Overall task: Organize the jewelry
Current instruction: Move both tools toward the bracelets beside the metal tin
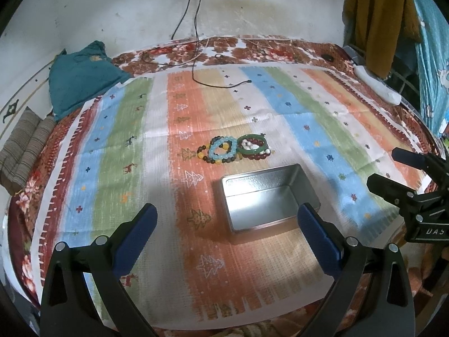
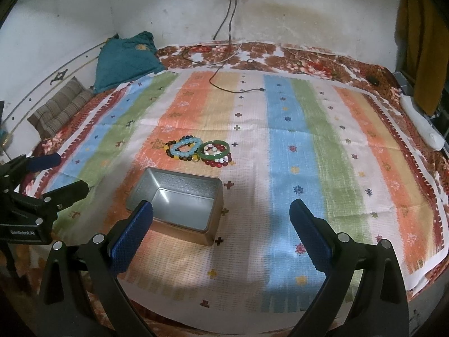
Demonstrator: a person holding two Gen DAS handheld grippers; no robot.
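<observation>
Left wrist view shows your left gripper (image 1: 227, 233) and right gripper (image 2: 221, 233) both spread wide and empty, while the beaded bracelets (image 1: 234, 149) lie on the striped cloth (image 1: 280, 106) just beyond the open tin box (image 1: 269, 196).

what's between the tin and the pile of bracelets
Only bare striped cloth lies between the metal tin and the bracelets, as the right wrist view shows.

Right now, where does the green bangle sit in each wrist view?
Left wrist: green bangle just right of centre, beyond the metal tin.
Right wrist: green bangle left of centre, beyond the tin's far right corner.
Shared landmark: the light blue bead bracelet lying against its left.
</observation>
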